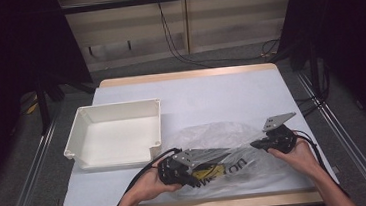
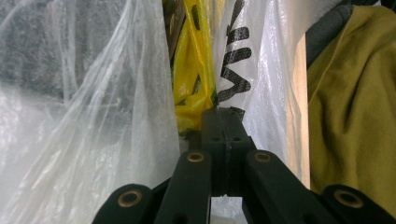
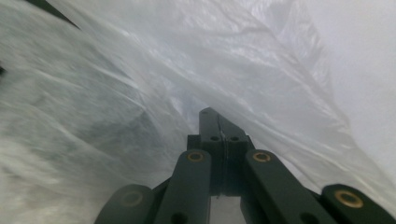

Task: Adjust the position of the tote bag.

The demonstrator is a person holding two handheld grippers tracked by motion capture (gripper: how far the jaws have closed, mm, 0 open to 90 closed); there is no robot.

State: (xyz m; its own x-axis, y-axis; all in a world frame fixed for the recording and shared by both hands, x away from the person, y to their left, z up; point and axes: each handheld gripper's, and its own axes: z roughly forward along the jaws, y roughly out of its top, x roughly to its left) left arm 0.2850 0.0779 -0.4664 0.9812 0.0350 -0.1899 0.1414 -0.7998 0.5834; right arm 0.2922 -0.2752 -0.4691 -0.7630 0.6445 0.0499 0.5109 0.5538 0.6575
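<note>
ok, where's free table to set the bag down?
Bare mat behind the plastic bag up to the far edge of the table, and right of the white bin. Near edge is crowded: bag, left gripper, right gripper.

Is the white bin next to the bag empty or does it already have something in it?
Empty. The high view shows the white bin upright, its floor bare, beside the plastic bag.

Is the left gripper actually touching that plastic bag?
Touching. In the left gripper view, the left gripper has its jaws shut together on a fold of the bag.
</note>
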